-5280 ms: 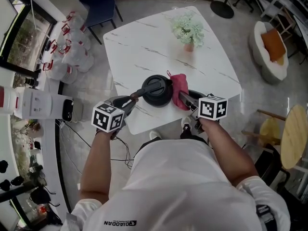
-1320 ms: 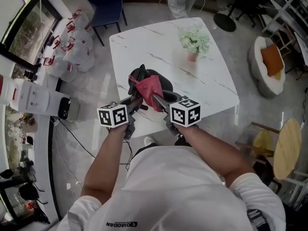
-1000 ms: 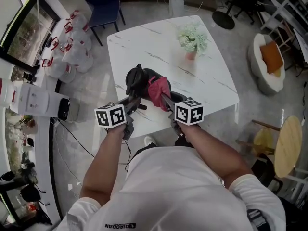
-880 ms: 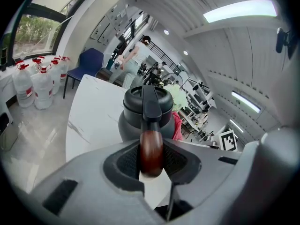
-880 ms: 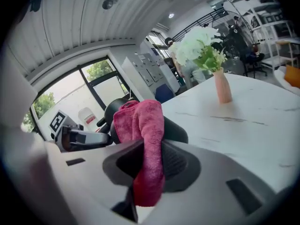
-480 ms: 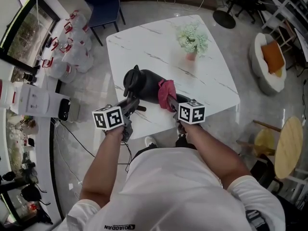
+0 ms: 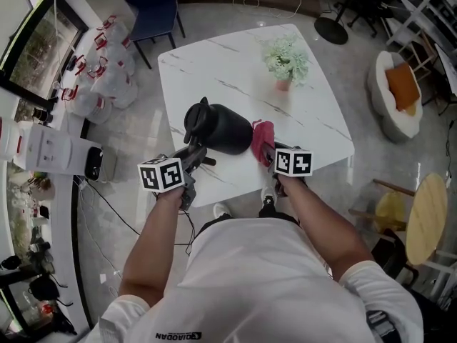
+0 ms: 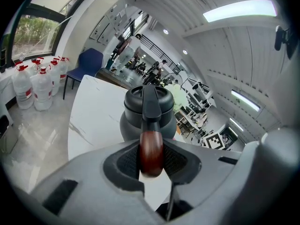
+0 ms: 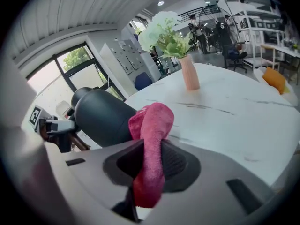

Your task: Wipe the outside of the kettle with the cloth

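Note:
A dark grey kettle point(image 7: 218, 127) is tipped over near the front edge of the white marble table point(image 7: 235, 63), its lid end toward the left. My left gripper point(image 7: 194, 154) is shut on the kettle's wooden handle point(image 8: 151, 151), and the lid point(image 8: 149, 97) faces the left gripper view. My right gripper point(image 7: 268, 148) is shut on a pink cloth point(image 7: 262, 138), bunched against the kettle's right end. In the right gripper view the cloth point(image 9: 152, 135) hangs between the jaws beside the kettle body point(image 9: 101, 118).
A pink vase of pale flowers point(image 7: 285, 63) stands further back on the table. A blue chair point(image 7: 150, 6) and several water jugs point(image 7: 107, 70) sit on the floor to the left. The table's front edge lies just under both grippers.
The kettle has tipped from upright onto its side. My right gripper has slid the cloth from the top of the kettle down to its right end, moving right and lower. The left gripper stayed put.

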`<state>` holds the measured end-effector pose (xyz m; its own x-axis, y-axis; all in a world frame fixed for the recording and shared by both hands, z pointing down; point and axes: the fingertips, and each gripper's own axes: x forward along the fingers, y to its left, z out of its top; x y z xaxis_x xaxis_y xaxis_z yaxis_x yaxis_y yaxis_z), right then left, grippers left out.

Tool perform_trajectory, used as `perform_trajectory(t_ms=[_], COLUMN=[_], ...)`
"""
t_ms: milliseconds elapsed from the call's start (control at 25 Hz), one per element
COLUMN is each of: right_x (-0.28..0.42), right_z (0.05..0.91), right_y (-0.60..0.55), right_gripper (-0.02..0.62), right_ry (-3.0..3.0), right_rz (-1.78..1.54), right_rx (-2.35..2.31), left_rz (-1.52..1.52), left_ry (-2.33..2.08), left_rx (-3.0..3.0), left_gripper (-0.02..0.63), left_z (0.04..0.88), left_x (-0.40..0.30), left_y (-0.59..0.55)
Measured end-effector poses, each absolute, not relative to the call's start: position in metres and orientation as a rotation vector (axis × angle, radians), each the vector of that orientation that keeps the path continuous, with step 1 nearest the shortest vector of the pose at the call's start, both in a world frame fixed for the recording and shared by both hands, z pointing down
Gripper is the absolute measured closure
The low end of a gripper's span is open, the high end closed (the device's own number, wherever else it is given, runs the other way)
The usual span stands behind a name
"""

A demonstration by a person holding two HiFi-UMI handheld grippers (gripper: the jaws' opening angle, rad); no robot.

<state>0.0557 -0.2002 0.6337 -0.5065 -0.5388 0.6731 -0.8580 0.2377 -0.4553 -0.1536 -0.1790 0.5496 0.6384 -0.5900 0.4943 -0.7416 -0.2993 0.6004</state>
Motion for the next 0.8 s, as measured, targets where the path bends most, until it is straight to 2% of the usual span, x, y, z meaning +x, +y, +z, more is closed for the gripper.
perform_trajectory(t_ms=[240, 600, 800], right_x=[0.080, 0.096, 0.100], right_z=[0.618, 0.585, 0.574], right_y=[-0.193, -0.166, -0.153], right_gripper=[0.500, 0.500, 0.500], right_ry=[-2.162, -2.243, -2.266], right_rz=[1.242, 1.195, 1.211], right_rx=[1.354, 1.354, 1.344], left_rz=[0.387, 0.890, 1.044], left_ry=[-1.008, -0.799, -0.665], left_rx=[2.137, 2.513, 2.610], left_gripper=[0.505, 0.503, 0.503], left_z=[0.544, 0.539, 0.540], left_x=[-0.143, -0.102, -0.092], left_y=[-0.179, -0.165, -0.157])
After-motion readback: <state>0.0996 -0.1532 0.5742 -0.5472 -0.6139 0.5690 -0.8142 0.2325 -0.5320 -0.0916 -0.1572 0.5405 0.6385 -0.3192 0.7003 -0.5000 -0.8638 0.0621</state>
